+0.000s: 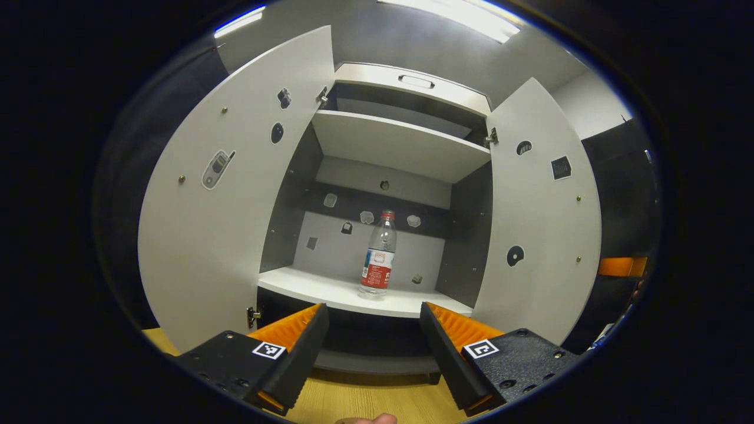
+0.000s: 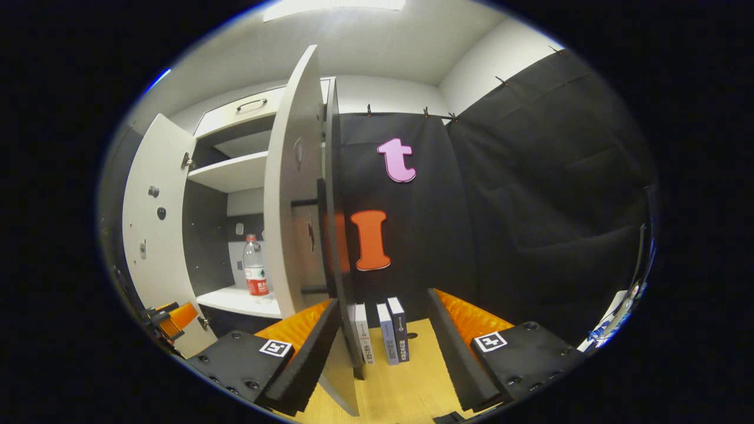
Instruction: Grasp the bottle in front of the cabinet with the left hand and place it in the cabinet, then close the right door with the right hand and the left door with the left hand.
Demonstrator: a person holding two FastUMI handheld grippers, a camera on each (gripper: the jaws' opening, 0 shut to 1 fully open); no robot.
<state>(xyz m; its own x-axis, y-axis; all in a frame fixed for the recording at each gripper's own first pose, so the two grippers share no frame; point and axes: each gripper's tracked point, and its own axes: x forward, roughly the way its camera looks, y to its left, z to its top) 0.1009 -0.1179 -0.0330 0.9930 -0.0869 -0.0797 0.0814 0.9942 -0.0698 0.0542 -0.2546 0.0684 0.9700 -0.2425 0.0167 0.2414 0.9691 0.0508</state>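
One clear plastic bottle with a red label (image 1: 379, 253) stands upright, cap up, on the white cabinet's lower shelf (image 1: 330, 292); both grippers' fingers (image 1: 303, 347) spread wide, empty.

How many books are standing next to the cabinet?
3. The books stand upright in a row on the wooden floor against the black cloth, just right of the open right door. The door's edge may hide more.

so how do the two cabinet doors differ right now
The left door carries a phone-shaped sticker, while the right door has a square dark patch and round ones. In the right gripper view, the right gripper sits by the right door's edge; the left door stands farther off. Both are pale, swung wide open, flanking the shelved bottle.
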